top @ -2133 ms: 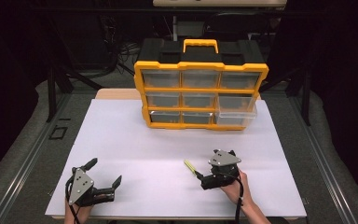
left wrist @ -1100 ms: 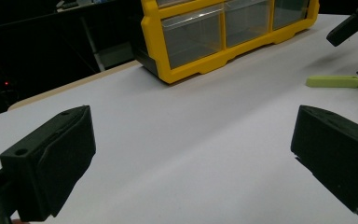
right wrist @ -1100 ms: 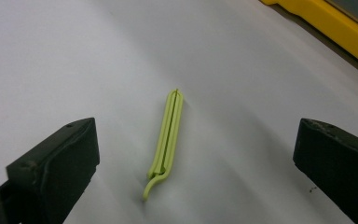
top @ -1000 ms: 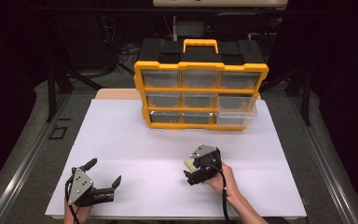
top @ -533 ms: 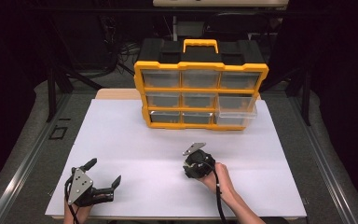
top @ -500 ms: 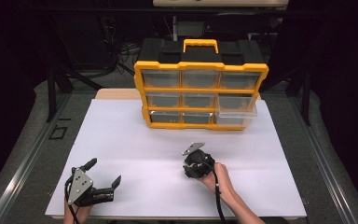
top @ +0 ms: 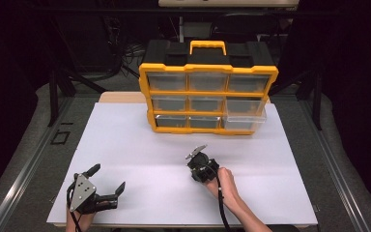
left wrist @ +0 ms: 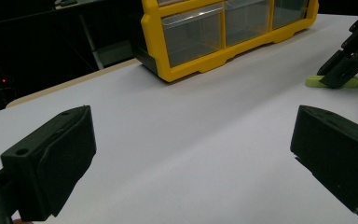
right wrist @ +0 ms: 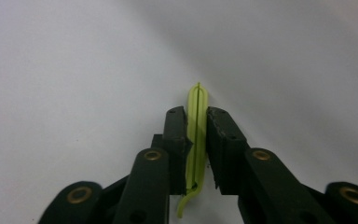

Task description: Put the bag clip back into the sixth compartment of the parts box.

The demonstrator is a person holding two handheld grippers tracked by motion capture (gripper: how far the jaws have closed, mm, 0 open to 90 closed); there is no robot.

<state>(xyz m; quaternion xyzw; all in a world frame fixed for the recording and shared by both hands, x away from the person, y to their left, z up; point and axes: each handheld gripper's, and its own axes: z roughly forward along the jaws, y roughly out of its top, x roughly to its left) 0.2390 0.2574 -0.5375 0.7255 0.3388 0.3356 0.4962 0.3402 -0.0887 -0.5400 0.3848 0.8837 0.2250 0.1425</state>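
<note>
Right gripper (right wrist: 196,122) is down on the white sheet, jaws pinched in on either side of a slim yellow-green plastic strip (right wrist: 197,130), clamping it edge-on so the strip runs lengthwise between them. Its pointed tip pokes out ahead of the jaws and a curled tail hangs back toward the hinge. It looks like a grip taken along the long axis so the piece cannot twist out.

In the high view the right gripper (top: 199,164) sits near the middle of the white table cover (top: 125,140), tipped steeply nose-down, the hand (top: 226,182) behind it. That steep angle makes sense: the strip lies flat on the sheet, so the jaws have to come at it from above to get either side of it.

From the left gripper view you catch the same strip (left wrist: 338,82) lying on the sheet with the other gripper's black jaws planted on it.

Left gripper (left wrist: 196,154) idles, jaws spread wide with nothing between them, parked low at the near left corner (top: 104,188), well apart from the action.

Beyond stands the yellow and black drawer organizer (top: 207,89), and its bottom right drawer (top: 244,121) is pulled forward, proud of the rest. My read: that open drawer is where the strip is headed, so the pick is made and the carry lies ahead.
</note>
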